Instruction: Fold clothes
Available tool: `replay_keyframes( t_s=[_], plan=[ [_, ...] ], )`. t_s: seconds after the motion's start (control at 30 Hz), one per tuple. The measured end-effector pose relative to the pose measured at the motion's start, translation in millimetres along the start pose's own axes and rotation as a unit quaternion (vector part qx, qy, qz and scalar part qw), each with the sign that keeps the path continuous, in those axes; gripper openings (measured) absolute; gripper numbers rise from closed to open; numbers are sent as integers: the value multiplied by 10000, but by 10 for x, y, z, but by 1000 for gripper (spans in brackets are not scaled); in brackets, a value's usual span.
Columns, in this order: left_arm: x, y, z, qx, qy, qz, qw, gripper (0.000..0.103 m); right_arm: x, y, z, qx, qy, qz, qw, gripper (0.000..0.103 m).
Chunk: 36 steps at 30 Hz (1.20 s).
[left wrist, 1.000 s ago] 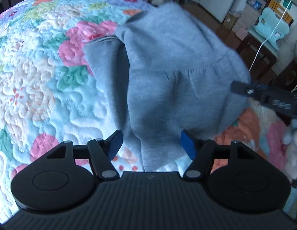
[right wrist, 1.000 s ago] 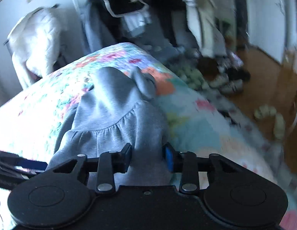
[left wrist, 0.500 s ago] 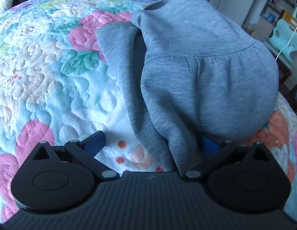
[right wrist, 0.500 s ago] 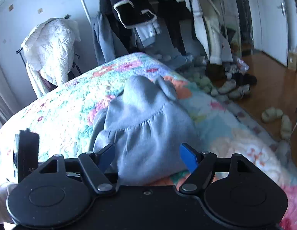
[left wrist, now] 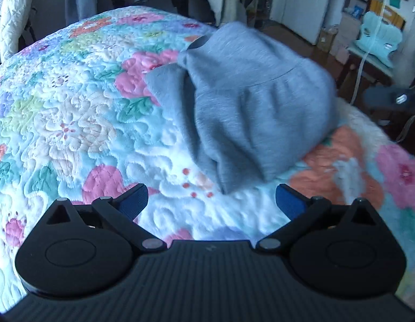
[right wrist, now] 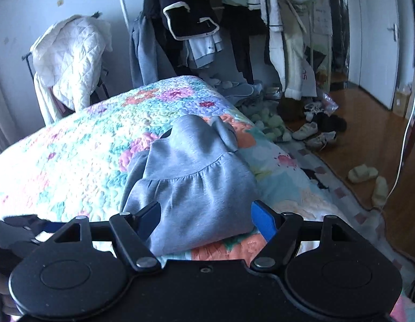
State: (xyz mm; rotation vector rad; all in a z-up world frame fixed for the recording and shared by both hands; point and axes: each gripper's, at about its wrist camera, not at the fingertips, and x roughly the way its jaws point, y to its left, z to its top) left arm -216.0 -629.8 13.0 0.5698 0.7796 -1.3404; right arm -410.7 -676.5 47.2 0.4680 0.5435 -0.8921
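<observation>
Here's the grey garment [left wrist: 250, 107], a soft fleecy knit, lying folded over on itself on the floral quilt [left wrist: 73, 112], over toward the bed's right-hand edge in the left wrist view. It makes a rounded, domed bundle, with a gathered seam running across it and small puckers fanning out below that seam. A ribbed cuff or hem edge pokes out flat on its left side, and a dark neck opening shows at the top.

The left gripper [left wrist: 211, 198] hangs over the quilt just short of the bundle's near corner, jaws spread wide, blue pads angled outward, nothing between them but bare quilting. No contact with the cloth.

The right gripper [right wrist: 206, 221] sits at the garment's near edge, jaws parted too. The grey fabric [right wrist: 191, 182] fills the gap between the blue pads, yet the pads stand off to each side and do not pinch it.

The quilt is puffy and heavily stitched, scrolls and petals in pink, orange, mint and pale blue. Beyond the bed, a white quilted jacket [right wrist: 70, 61] drapes over a rack, dark and pale clothes [right wrist: 196, 18] hang in a crowded row, and shoes [right wrist: 312, 131] lie scattered on a glossy wooden floor [right wrist: 368, 134].
</observation>
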Motion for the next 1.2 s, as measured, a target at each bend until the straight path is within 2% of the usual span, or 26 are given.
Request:
replay_keyframes(
  t_s=[0.17, 0.4, 0.7, 1.2],
  plan=[
    [-179, -69, 28, 174, -247, 6, 9995, 103, -111, 163, -27, -115, 73, 14, 9999, 79],
    [-128, -163, 40, 288, -63, -126, 9995, 103, -152, 289, -24, -336, 109, -4, 9994, 79],
    [122, -125, -9, -17, 430, -4, 9991, 103, -89, 229, -85, -196, 296, 11, 9994, 79],
    [136, -117, -22, -50, 488, -120, 9987, 103, -32, 237, -196, -132, 480, 82, 9987, 79]
  ],
)
